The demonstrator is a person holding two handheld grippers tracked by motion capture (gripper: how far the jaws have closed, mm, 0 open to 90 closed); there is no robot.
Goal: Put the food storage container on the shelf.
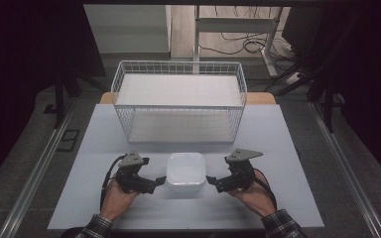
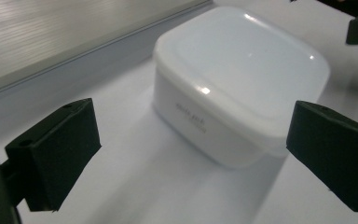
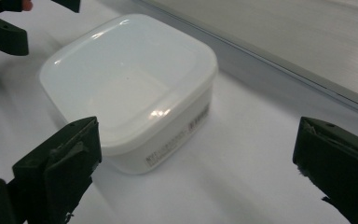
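Item: white lidded box (image 1: 185, 171), square with rounded corners, lid seated. Location: near edge of the table (image 1: 278, 148), between my two tongs, in front of the wire basket (image 1: 178, 99). Basket holds nothing that I can see.

Left tong (image 1: 158, 182): jaws spread wide, gripping nothing, tips pointing at the box's left wall, just short of it. In the left gripper view the box (image 2: 242, 84) sits ahead, nearer the right jaw than the left, one corner towards me.

Right tong (image 1: 213, 182): jaws likewise apart and empty, tips just beside the box's right wall. In the right gripper view the box (image 3: 130, 88) lies off to the left jaw's side.

Step in hand, as I judge it: close in on the box from both sides for a lift, probably towards the basket.

Handling notes: the walls look smooth and slightly tapered, so a pinch low on the wall may slip. Better to take the lid rim, one jaw above and one under the lip. Centre each tong on its side first; both sit off-centre now. Squeeze evenly, lift level, and press gently, as the plastic may flex.
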